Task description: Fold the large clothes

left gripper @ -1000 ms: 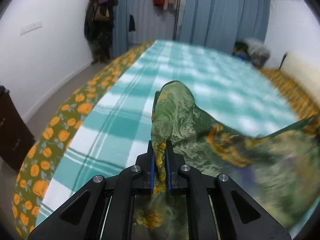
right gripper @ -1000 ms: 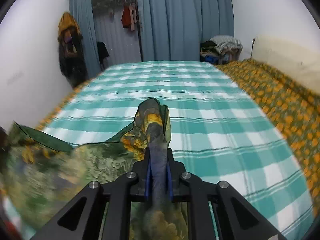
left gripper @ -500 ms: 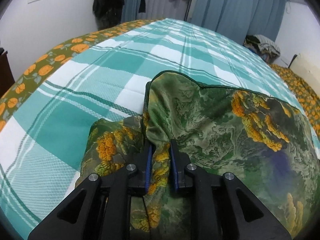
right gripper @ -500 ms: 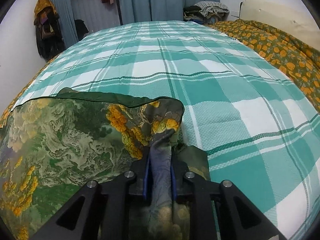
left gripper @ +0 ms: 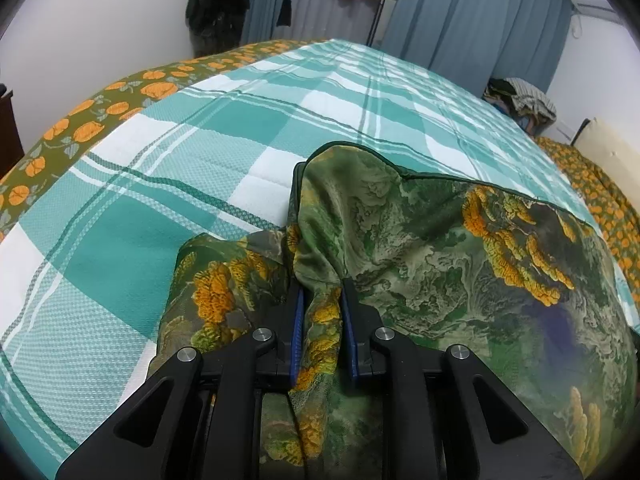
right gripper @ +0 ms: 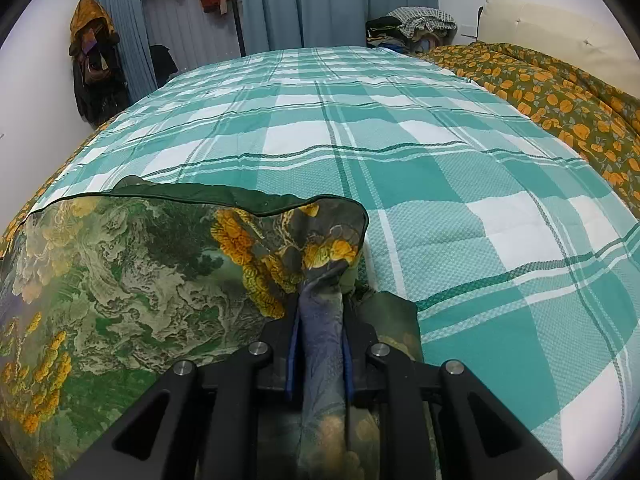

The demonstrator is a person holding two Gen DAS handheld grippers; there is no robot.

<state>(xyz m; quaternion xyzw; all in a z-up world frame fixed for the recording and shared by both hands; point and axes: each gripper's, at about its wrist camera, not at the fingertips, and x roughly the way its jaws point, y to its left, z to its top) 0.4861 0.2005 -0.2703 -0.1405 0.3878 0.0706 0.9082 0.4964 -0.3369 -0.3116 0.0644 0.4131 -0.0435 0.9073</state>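
A large green garment (left gripper: 440, 260) with orange and blue print lies spread on the teal plaid bed cover (left gripper: 240, 120), its dark-hemmed edge folded over on the far side. My left gripper (left gripper: 322, 292) is shut on a bunched corner at the garment's left end, and the fabric fills the narrow gap between the jaws. In the right wrist view the same garment (right gripper: 140, 280) stretches off to the left. My right gripper (right gripper: 320, 300) is shut on a rolled, bluish corner at the right end. Both grippers sit low, just above the bed cover (right gripper: 400, 140).
An orange-flowered quilt (right gripper: 560, 92) runs along the bed's right side, and the same quilt (left gripper: 120, 96) shows at the left edge. A pile of clothes (right gripper: 416, 24) lies beyond the far corner. Coats (right gripper: 92, 60) hang on the left wall, and a dark cabinet (left gripper: 8, 128) stands at the left.
Both grippers have come down to the bed, and the garment that hung between them now lies spread on the cover. The jaws of both stand slightly wider around the fabric.
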